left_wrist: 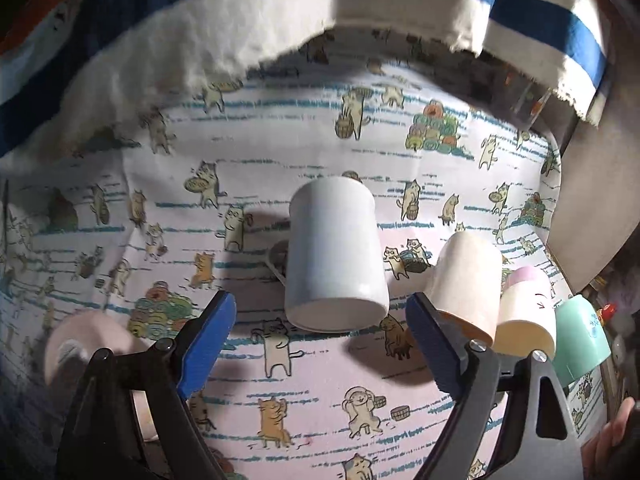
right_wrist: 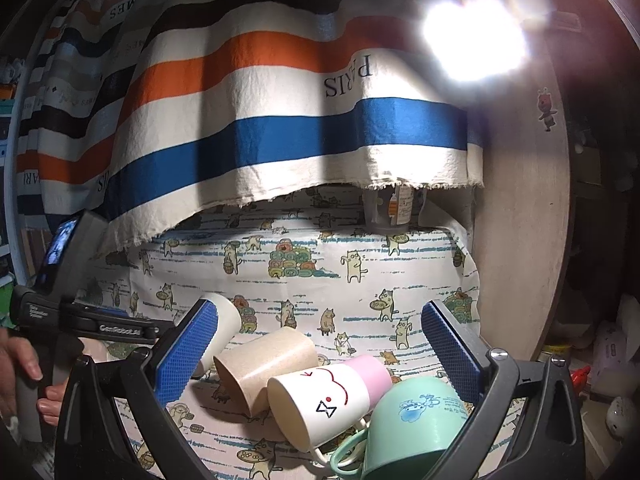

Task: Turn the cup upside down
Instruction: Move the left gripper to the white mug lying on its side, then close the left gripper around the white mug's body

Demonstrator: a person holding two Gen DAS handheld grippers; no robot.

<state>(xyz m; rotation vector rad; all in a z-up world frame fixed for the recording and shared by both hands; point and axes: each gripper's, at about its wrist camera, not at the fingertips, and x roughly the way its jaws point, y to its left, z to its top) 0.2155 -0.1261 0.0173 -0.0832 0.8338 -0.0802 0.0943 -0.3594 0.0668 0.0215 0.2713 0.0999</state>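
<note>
A strong lamp [right_wrist: 476, 36] glares at upper right, the edges are dark and bent, shadows fall soft.

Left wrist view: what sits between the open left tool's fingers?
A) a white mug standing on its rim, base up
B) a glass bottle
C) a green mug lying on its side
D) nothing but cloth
A: the white mug stands base-up, ungripped, ahead of the open left tool.

Left wrist view close above cat-printed tablecloth [left_wrist: 320, 392], facing striped hanging curtain [left_wrist: 240, 20], right wrist view further right, same direction, both sharing white ceramic mug [left_wrist: 334, 256].
</note>
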